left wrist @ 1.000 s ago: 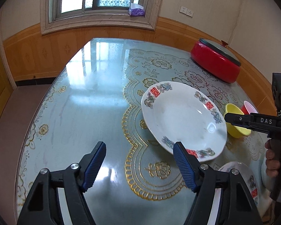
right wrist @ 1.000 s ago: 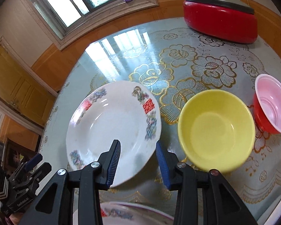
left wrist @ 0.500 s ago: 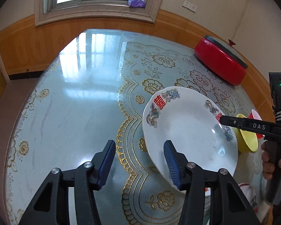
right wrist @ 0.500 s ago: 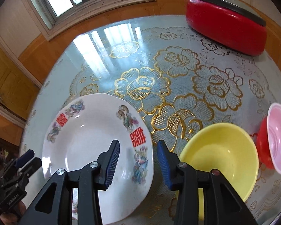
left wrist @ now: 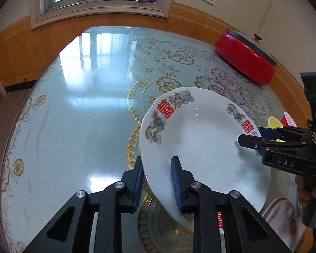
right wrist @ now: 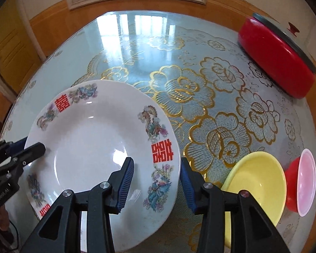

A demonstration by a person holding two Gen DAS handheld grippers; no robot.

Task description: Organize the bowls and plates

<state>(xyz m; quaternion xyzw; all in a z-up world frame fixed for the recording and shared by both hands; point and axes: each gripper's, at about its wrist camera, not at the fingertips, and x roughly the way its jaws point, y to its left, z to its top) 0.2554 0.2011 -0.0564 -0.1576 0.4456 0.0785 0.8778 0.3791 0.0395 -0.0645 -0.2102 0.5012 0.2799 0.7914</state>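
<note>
A white plate (left wrist: pixel 200 147) with red characters and dragon prints rests tilted on the table, its near edge over a second patterned plate (left wrist: pixel 284 217). My left gripper (left wrist: pixel 155 162) has its jaws closing on the plate's left rim, one pad under the edge and one on the inner face. In the right wrist view the left gripper (right wrist: pixel 31 145) pinches that rim. My right gripper (right wrist: pixel 157 164) straddles the opposite rim of the plate (right wrist: pixel 90 147); its jaws are opening and stand a little apart from it. A yellow bowl (right wrist: pixel 259 175) and a red bowl (right wrist: pixel 290 185) with a pink one nested inside sit to the right.
A red lidded pot (right wrist: pixel 278 57) stands at the table's far right. The round glass-topped table (left wrist: pixel 73 116) with a gold floral cloth stretches bare toward the window wall. A hand (left wrist: pixel 305 189) holds the right gripper's handle.
The left gripper slid right onto the plate's rim and its jaws narrowed around it. The right gripper rolled and shifted along the opposite rim. The plate stayed where it was.
</note>
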